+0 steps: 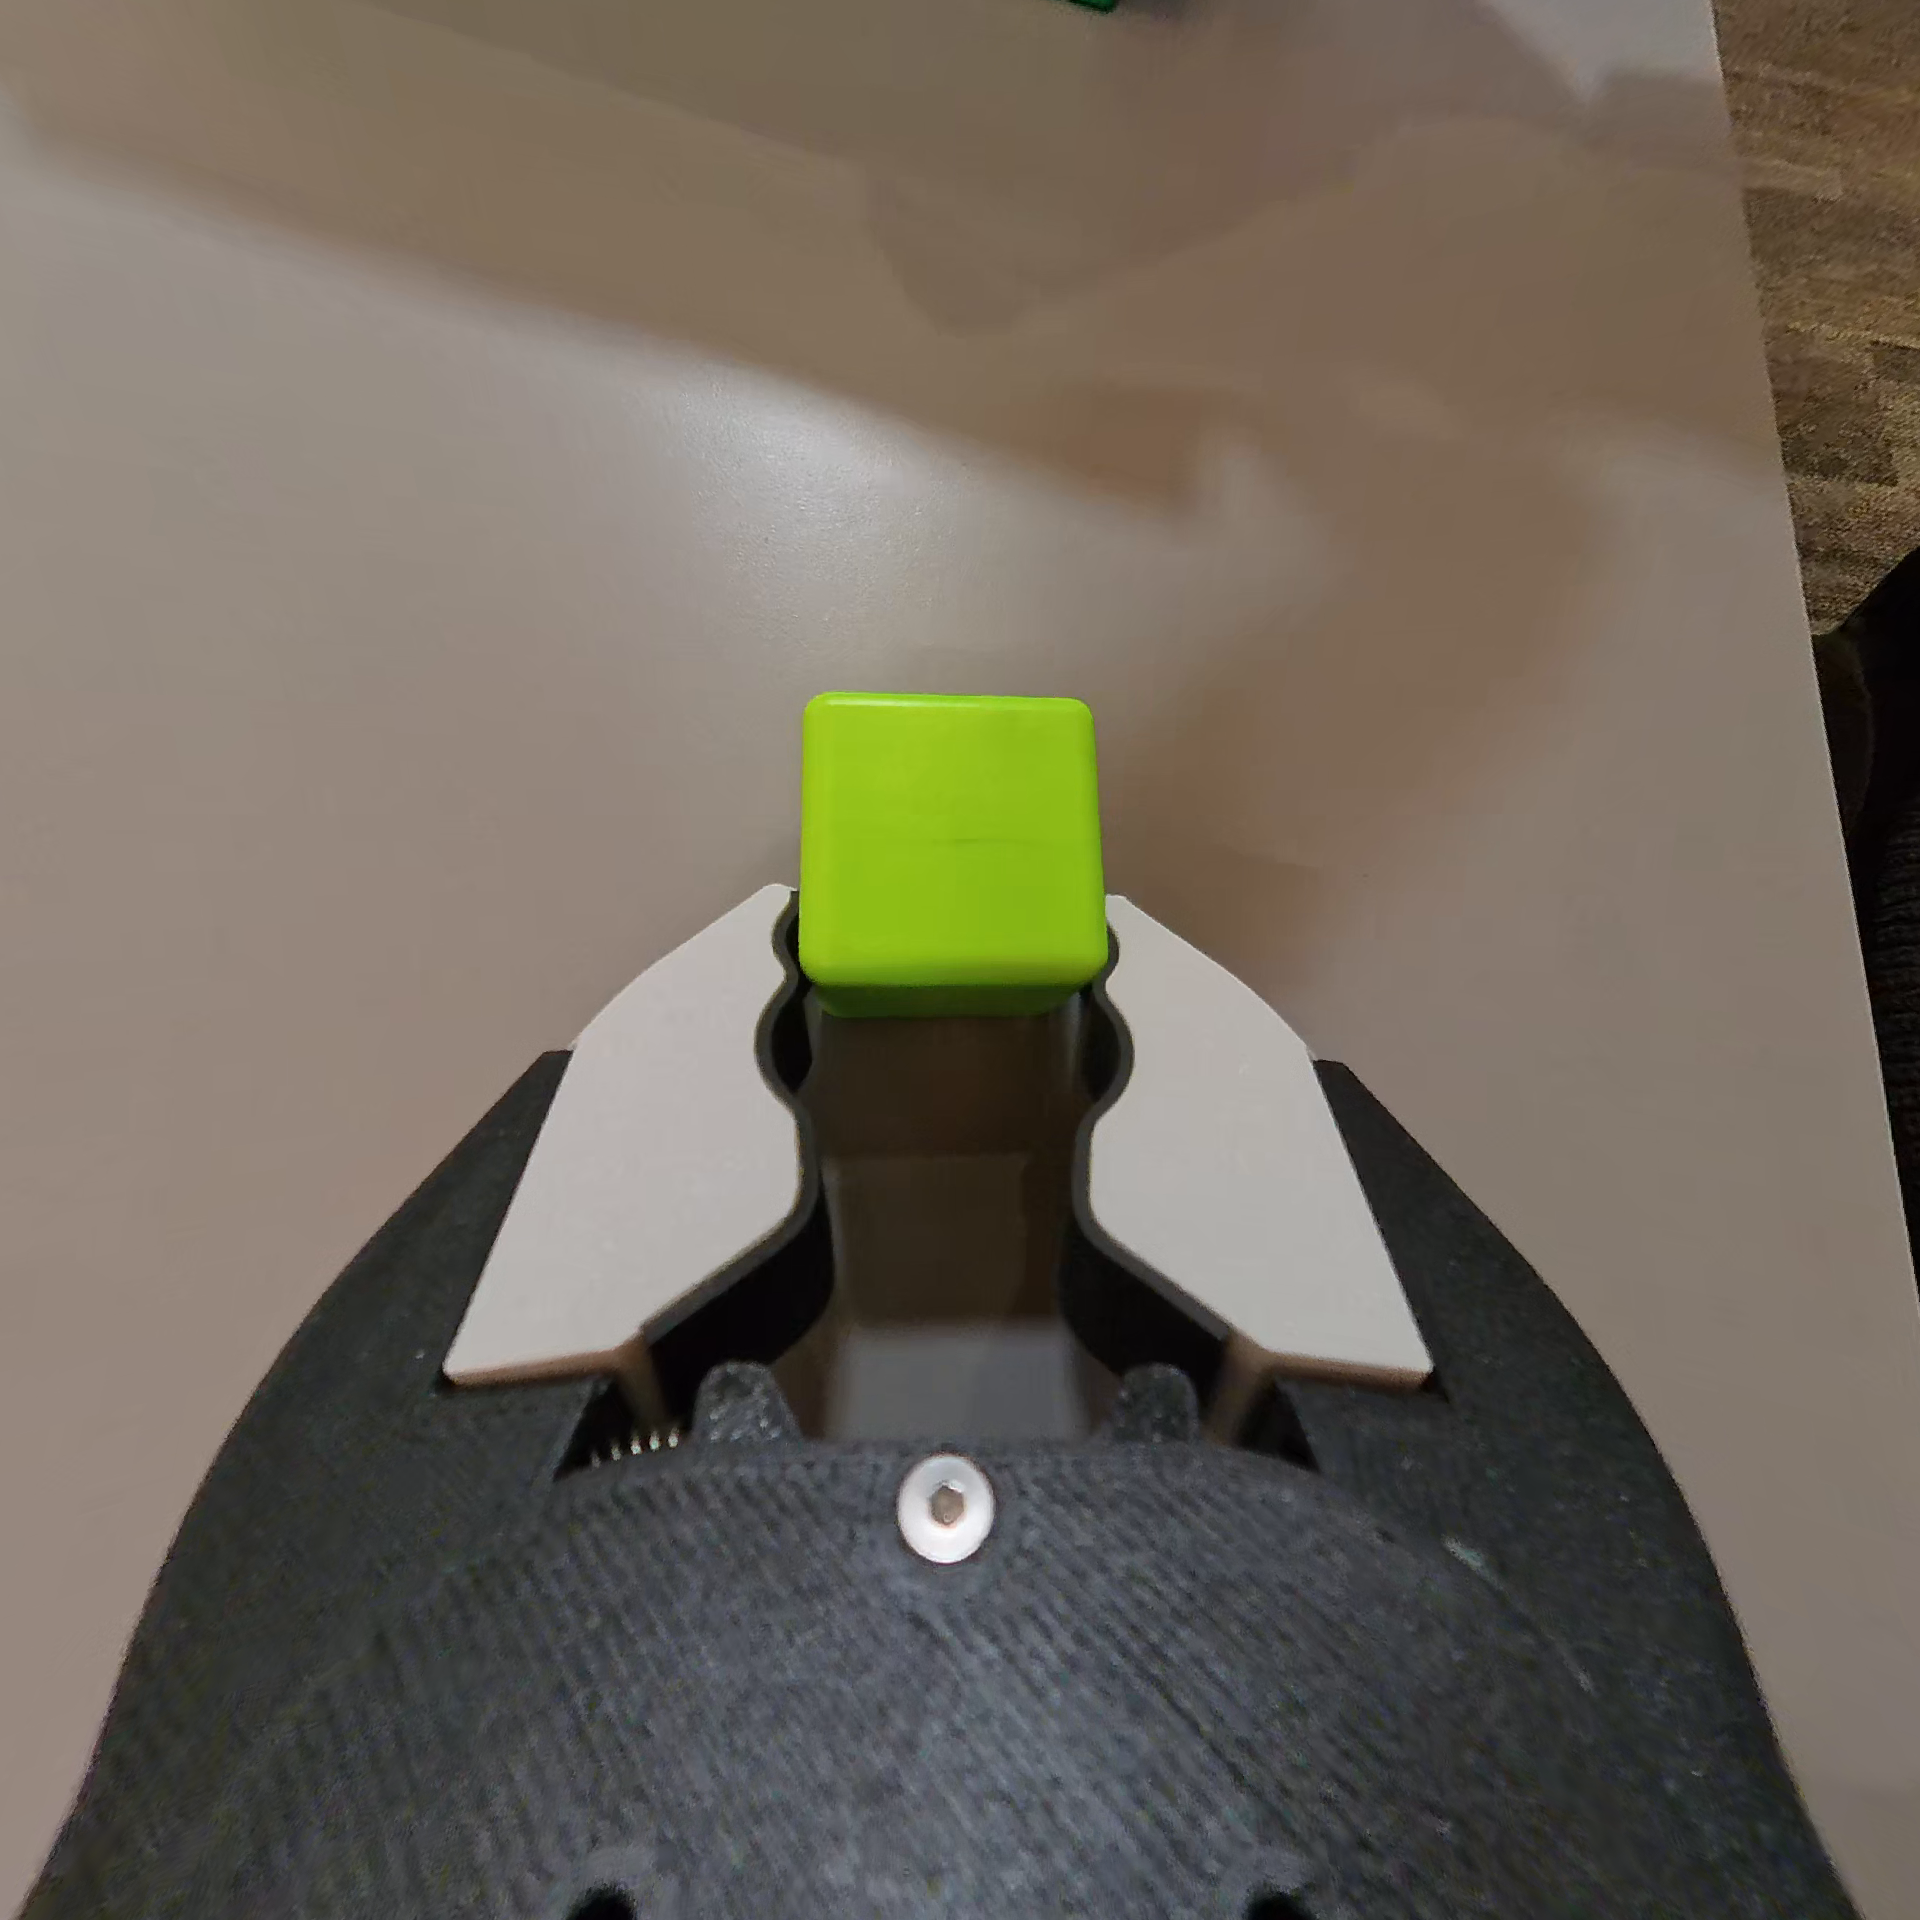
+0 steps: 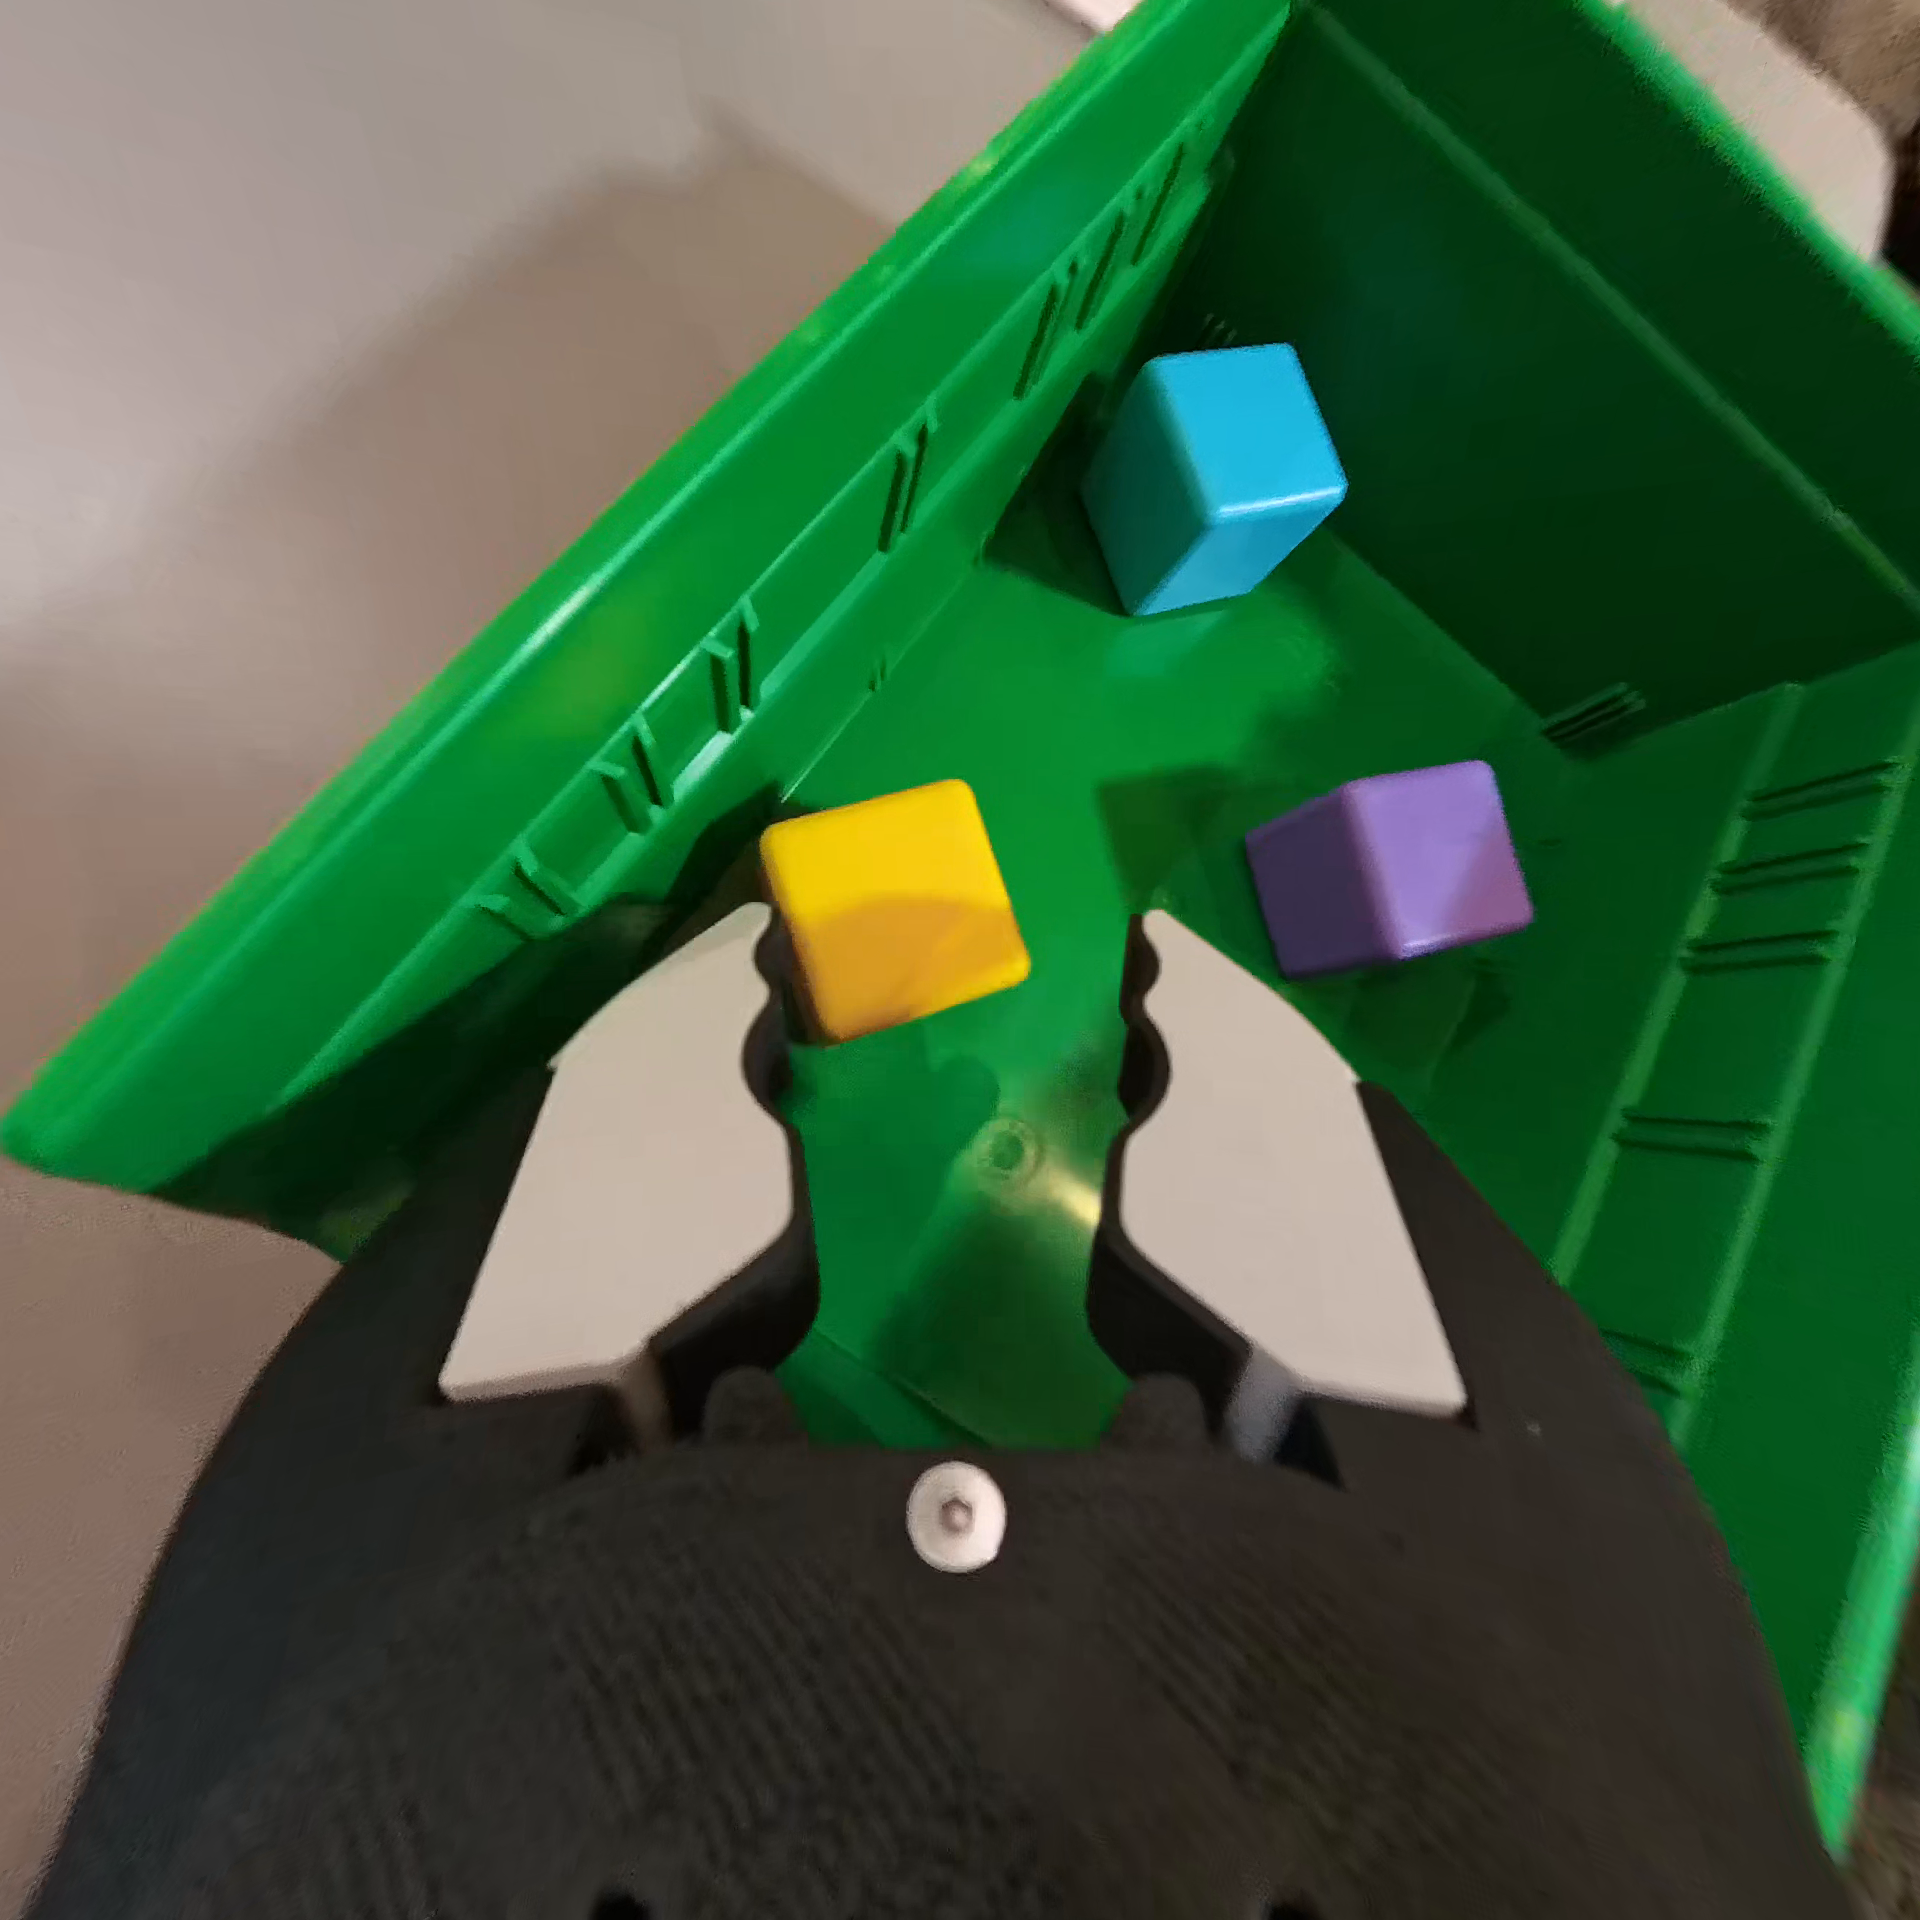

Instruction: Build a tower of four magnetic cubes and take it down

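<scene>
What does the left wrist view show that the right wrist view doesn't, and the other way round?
Only the left wrist view shows a lime-green plastic cube, clamped between the fingertips of the left gripper above the table, and a strip of brown patterned floor.

Only the right wrist view shows a green plastic bin holding a yellow cube, a blue cube and a purple cube. The open right gripper sits over the bin, its left fingertip beside the yellow cube.

Both show the pale beige tabletop.

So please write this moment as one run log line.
left tool: shut on lime cube | right tool: open, in green bin, beside yellow cube
</scene>
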A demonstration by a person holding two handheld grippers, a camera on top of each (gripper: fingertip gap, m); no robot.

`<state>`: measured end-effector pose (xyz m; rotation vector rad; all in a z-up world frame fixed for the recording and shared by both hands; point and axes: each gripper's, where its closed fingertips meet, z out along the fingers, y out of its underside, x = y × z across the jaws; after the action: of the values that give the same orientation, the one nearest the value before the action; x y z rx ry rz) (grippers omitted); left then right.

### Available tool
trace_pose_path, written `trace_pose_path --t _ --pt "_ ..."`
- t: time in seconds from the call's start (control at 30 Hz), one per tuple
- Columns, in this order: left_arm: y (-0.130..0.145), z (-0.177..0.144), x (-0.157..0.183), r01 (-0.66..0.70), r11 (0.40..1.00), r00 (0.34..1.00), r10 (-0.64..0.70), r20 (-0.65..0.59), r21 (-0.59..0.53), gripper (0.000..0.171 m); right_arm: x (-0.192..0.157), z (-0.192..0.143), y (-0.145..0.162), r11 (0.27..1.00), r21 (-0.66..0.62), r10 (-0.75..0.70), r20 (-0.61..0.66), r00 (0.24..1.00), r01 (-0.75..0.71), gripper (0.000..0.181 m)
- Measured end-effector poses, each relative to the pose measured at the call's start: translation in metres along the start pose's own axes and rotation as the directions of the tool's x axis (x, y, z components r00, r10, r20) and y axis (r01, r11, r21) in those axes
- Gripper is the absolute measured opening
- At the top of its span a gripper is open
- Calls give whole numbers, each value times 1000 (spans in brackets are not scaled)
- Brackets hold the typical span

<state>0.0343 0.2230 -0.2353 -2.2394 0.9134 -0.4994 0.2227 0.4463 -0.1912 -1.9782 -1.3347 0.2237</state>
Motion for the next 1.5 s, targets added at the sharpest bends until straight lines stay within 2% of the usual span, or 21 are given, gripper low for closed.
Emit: trace_pose_path --t 0.1,0.2,0.3,0.37,0.43,0.5,0.57,0.67,0.8,0.9,1.03,1.2,1.33,1.4,1.5 --pt "2 1 0 -1 1000 1000 1 3 -14 50 3 -25 -25 992 120 31 9 999 -32 64" --pt "1 1 0 -3 1000 1000 3 3 -15 49 -18 -64 -70 940 324 62 151 987 -109 64" --pt "1 1 0 11 1000 1000 -12 -12 -10 49 -61 -107 -115 835 496 32 384 923 -236 67" --pt "1 1 0 21 1000 1000 -21 -23 -6 49 -93 -127 -138 774 548 -8 509 861 -317 71" --pt "0 0 1 22 1000 999 -22 -30 -5 50 -128 -135 -152 750 553 -54 599 799 -363 76" --pt "0 0 2 20 1000 999 -20 -37 -4 51 -166 -131 -158 760 534 -93 653 752 -370 80" --pt "0 0 3 26 1000 999 -26 -48 1 53 -201 -116 -157 794 514 -121 657 744 -325 83" --pt "1 -4 6 40 999 996 -39 -86 12 59 -239 -77 -141 853 499 -182 557 810 -151 87" --pt "6 -10 11 31 999 991 -29 -133 17 61 -267 -40 -119 874 484 -286 436 853 45 86" --pt "8 -14 12 31 999 987 -27 -161 22 61 -279 -25 -113 876 479 -285 432 856 50 85" --pt "10 -18 16 21 1000 982 -17 -190 23 62 -282 -3 -101 917 393 -246 444 862 60 87" --pt "14 -21 22 -3 1000 974 8 -225 20 58 -283 5 -89 951 307 -185 490 852 30 84" --pt "15 -25 28 22 999 957 -14 -291 26 44 -281 10 -81 961 266 -196 461 865 76 67" --pt "15 -28 30 47 999 946 -36 -323 26 38 -281 9 -81 956 279 -218 450 866 95 49" --pt "14 -29 29 75 997 939 -60 -337 30 37 -281 7 -80 944 298 -270 440 857 144 49"
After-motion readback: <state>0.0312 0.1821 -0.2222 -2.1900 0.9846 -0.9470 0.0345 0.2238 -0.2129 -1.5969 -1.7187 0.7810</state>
